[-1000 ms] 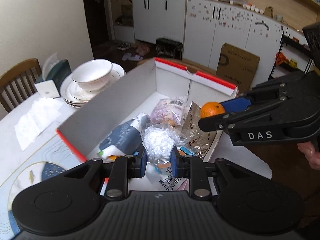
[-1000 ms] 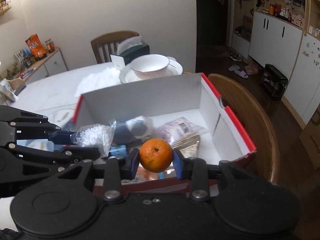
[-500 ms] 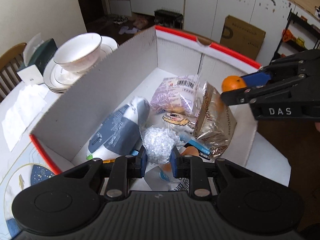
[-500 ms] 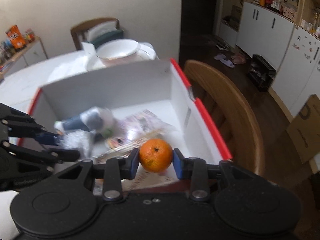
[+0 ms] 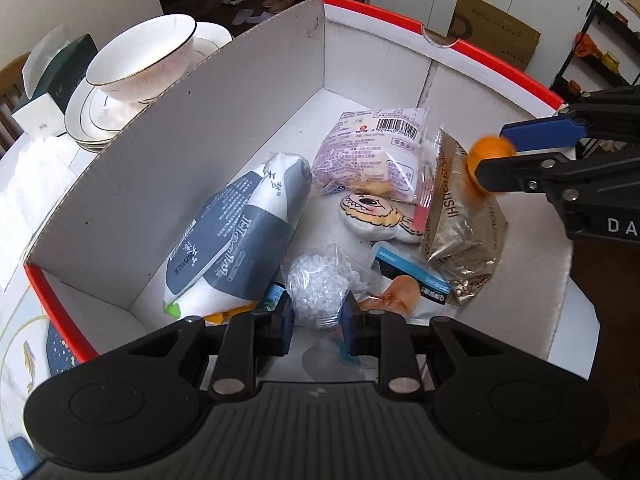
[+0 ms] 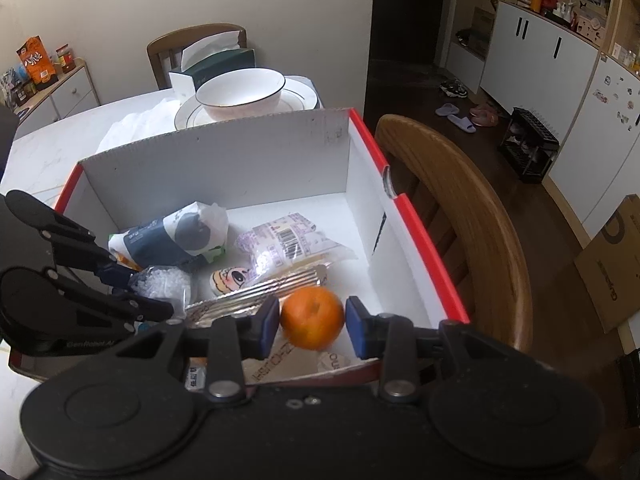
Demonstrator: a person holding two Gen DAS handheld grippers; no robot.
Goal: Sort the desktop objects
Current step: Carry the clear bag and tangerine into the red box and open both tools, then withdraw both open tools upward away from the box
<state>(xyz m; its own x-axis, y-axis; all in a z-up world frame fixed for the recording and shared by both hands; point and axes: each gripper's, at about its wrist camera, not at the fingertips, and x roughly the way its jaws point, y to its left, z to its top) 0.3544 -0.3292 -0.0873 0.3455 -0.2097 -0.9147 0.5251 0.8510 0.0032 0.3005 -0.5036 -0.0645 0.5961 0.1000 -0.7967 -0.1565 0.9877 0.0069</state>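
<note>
White table (image 6: 60, 148) bearing cardboard box (image 6: 224, 164), stacked plates (image 6: 296, 98), tissue box (image 6: 216, 64).

The box (image 5: 224, 120) sits on the surface (image 6: 60, 152), with a chair (image 6: 460, 208) at its right side. In it, a tissue pack (image 5: 236, 240) lies along the left wall, a snack bag (image 5: 372, 152) toward the far end, and a foil bag (image 5: 460, 220) to the right. Behind the box, a bowl (image 6: 240, 94) rests on stacked plates (image 6: 296, 96), with a tissue box (image 6: 216, 64) behind them.

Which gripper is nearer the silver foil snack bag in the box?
Right. The right gripper hangs directly over the silver foil snack bag with the orange; the left gripper sits farther off, gripping the bag of white pellets.
</note>
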